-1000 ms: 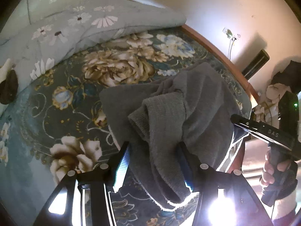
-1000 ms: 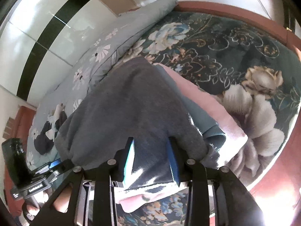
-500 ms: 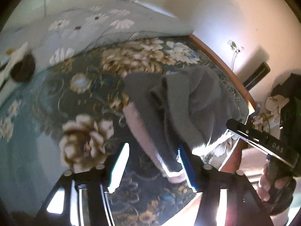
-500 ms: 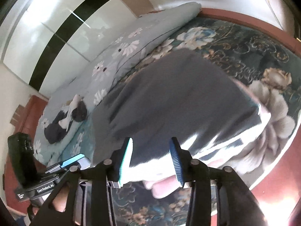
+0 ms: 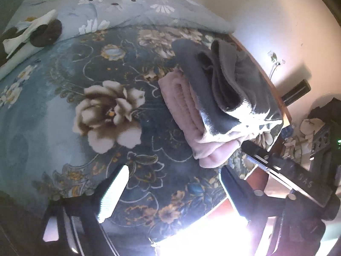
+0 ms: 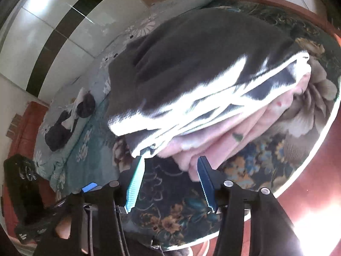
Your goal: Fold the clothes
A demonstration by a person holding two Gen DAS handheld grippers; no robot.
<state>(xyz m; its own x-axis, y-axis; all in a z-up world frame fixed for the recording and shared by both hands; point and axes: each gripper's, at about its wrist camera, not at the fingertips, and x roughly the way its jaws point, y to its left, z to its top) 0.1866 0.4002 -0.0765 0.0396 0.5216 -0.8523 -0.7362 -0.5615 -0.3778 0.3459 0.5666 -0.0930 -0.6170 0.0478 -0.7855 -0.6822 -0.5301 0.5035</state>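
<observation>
We see a folded grey garment [image 5: 226, 85] lying on top of a folded pink garment [image 5: 183, 106], the pair stacked near the right edge of the bed [image 5: 64, 98], which is covered by a dark floral spread. In the right wrist view the same grey garment [image 6: 202, 59] fills the upper middle, its near edge washed out by sunlight, with the pink garment [image 6: 245, 128] showing beneath it and sticking out toward us. Our left gripper [image 5: 173, 166] hangs over bare spread just short of the stack, jaws wide apart and holding nothing. Our right gripper [image 6: 170, 162] sits close in front of the stack, its jaws also spread and empty; the blue fingertips [image 6: 136, 177] lie just below the cloth edges, and we cannot tell whether they touch. A pale floral quilt [image 5: 127, 10] is bunched along the far side of the bed, with a dark and white item [image 5: 40, 32] resting on it
</observation>
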